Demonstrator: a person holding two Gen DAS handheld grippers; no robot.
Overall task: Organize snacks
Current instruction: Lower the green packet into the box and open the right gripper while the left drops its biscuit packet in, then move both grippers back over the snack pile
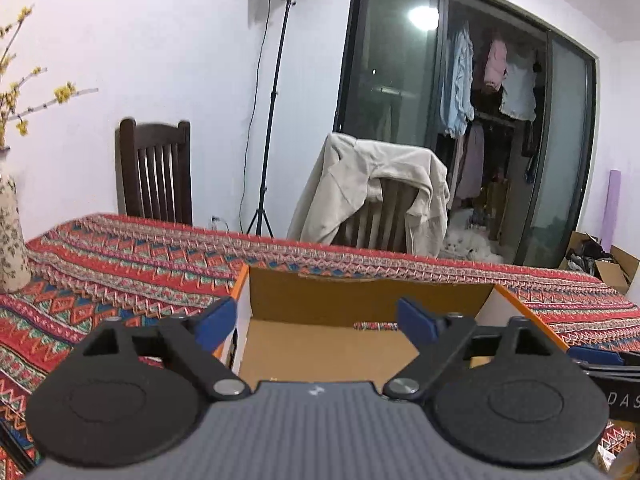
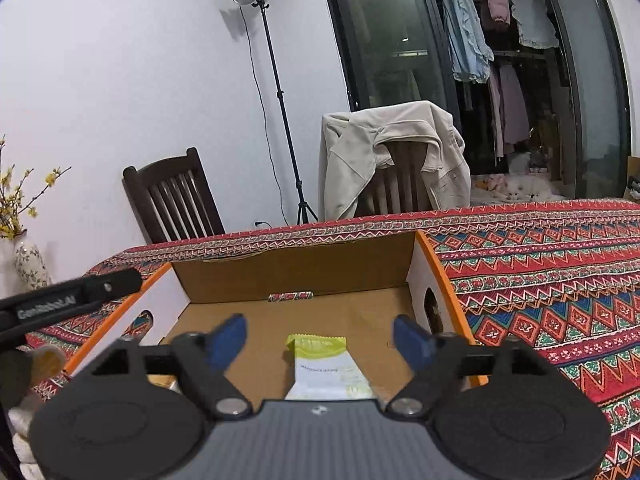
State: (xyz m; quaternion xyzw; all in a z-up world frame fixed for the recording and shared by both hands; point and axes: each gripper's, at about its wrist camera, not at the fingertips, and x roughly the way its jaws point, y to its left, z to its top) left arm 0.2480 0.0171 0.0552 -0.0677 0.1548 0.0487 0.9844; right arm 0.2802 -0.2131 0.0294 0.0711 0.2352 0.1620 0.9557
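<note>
I hold both tools over the cardboard box (image 2: 304,276), the orange-edged carton that sits on the patterned tablecloth (image 2: 540,280), and I take that box as my landmark. My right gripper (image 2: 320,340) hangs above the box's near end with its blue pads spread wide and nothing pressed between them; the snack packet (image 2: 326,372) lies flat on the box floor directly below the gap, its crimped green end pointing toward the far wall of the box. My left gripper (image 1: 316,320) is released too, one pad outside the box's left wall and the other over its bare floor, gripping nothing. I judge the packet to be light, a thin foil wrapper that crinkles, slides easily on cardboard and may hold something crushable, so a hard squeeze is not wanted. If I need to shift it, the best hold seems to be across its narrow width near the middle, or on the flat crimped seam, with a soft pinch. Its near end is hidden under my tool body, so I cannot tell how long it is. Other snacks may sit outside the box's left wall, but they are too blurred to name.
</note>
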